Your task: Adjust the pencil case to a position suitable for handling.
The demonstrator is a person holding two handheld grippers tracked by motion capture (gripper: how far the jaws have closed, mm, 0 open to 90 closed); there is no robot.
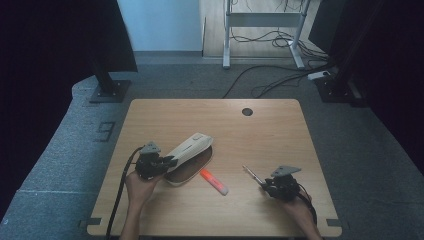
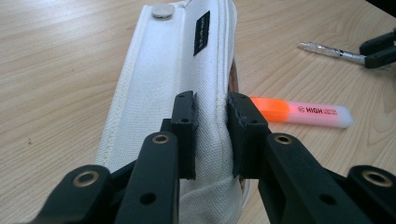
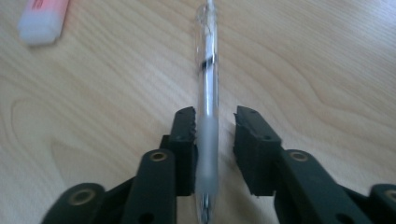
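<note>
A white fabric pencil case point(image 1: 190, 150) lies open on the wooden table point(image 1: 260, 140), its lid lifted off the brown inside. My left gripper point(image 1: 169, 161) is shut on the lid's near edge; in the left gripper view both pads pinch the white cloth point(image 2: 159, 70) at the gripper point(image 2: 211, 105). A clear pen point(image 1: 251, 174) lies to the right. It runs between the jaws of my right gripper point(image 3: 215, 116), and the pen point(image 3: 208, 93) rests against one pad with a gap to the other. An orange-pink highlighter point(image 1: 214, 182) lies between the two hands.
A round cable hole point(image 1: 247, 111) sits near the table's far edge. Beyond the table, dark stands point(image 1: 107, 80) and cables point(image 1: 280, 75) rest on the grey floor. The highlighter point(image 2: 303, 112) lies just right of the case, and its end point(image 3: 44, 16) is far left of the pen.
</note>
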